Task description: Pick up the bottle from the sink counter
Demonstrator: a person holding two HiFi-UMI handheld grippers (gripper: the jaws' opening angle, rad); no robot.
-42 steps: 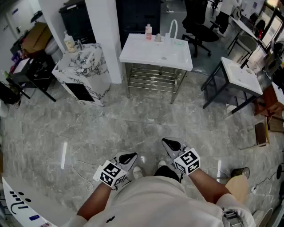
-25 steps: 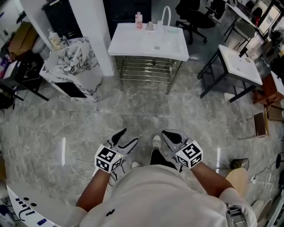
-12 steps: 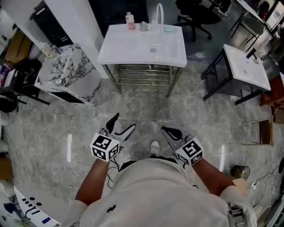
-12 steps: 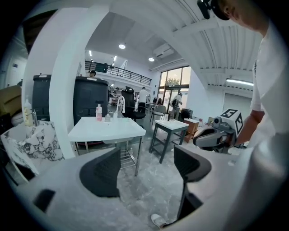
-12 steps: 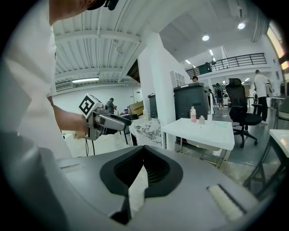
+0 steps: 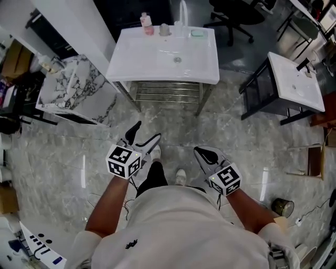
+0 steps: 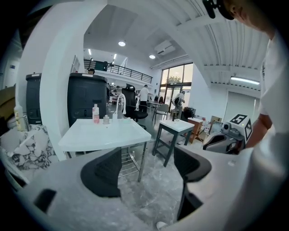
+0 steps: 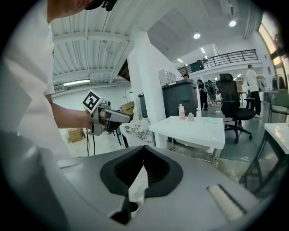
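Two grippers: the left gripper (image 6: 147, 132) and the right gripper (image 6: 200, 153) are held out side by side, low over the grey marble floor (image 6: 236, 142), each with its marker cube nearest the person.
Left jaws: spread wide, having just been opening; between them the left gripper view shows only floor and the counter's metal legs.
Right jaws: closed together with the tips meeting, nothing pinched.
Bottle: the pinkish bottle (image 6: 145, 22) stands upright at the back left corner of the white sink counter (image 6: 136, 63), well apart from both grippers.
Beside the bottle: a small grey cup (image 6: 164, 29) just to its right, then the white faucet (image 6: 182, 11) and a green pad (image 6: 197, 33) further right along the back edge.
Counter: it stands on a metal frame with a slatted rack underneath.
Surroundings: a marble-patterned cabinet (image 6: 73, 92) stands left of the counter, and a second white sink table (image 6: 296, 86) stands to its right.
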